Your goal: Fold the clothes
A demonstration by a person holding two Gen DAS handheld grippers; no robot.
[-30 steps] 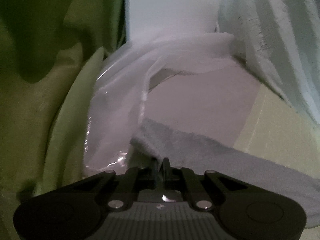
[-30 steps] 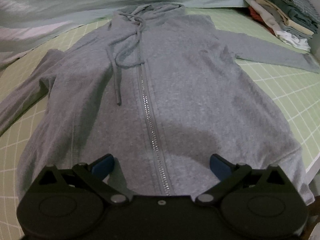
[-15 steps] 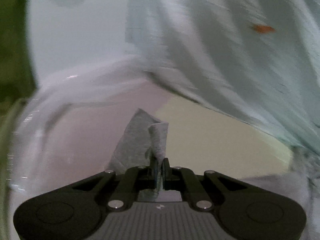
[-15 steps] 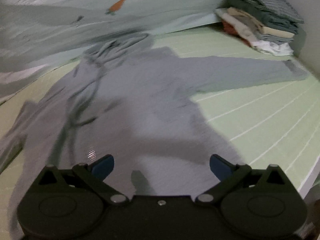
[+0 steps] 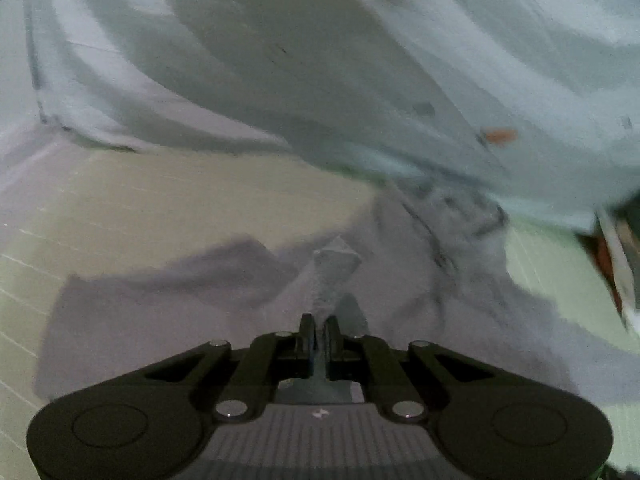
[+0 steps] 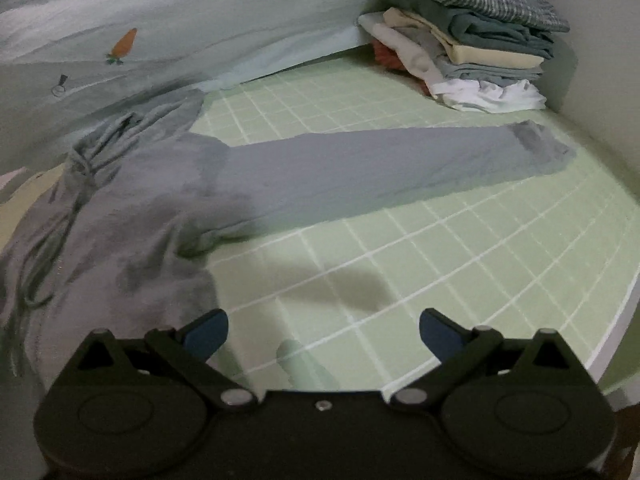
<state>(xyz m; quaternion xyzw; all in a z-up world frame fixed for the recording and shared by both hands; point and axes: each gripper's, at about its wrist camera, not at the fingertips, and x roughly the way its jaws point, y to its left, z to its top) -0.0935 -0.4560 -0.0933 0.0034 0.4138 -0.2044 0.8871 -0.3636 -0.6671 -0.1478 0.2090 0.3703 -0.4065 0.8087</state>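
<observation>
The left gripper (image 5: 319, 326) has its fingers pressed together on a pinch of grey fabric, a sleeve (image 5: 334, 276) of the hoodie (image 5: 224, 292) that rises in a peak just ahead of the tips. Beyond that peak the rest of the grey cloth lies spread over a pale green mat (image 5: 168, 196), blurred in this view, and farther out a light blue sheet (image 5: 360, 80) with small orange marks fills the top.

The right gripper (image 6: 323, 330) hangs with its blue-tipped fingers (image 6: 208, 330) spread wide, holding nothing, over the green checked mat (image 6: 460, 248). The hoodie (image 6: 132, 216) lies ahead and to the left of the fingers, its other sleeve (image 6: 384, 168) stretched flat to the right. Far ahead on the right a stack of folded clothes (image 6: 476, 40) sits against a pale wall (image 6: 600, 88); the carrot-print sheet (image 6: 180, 20) lies far ahead on the left.
</observation>
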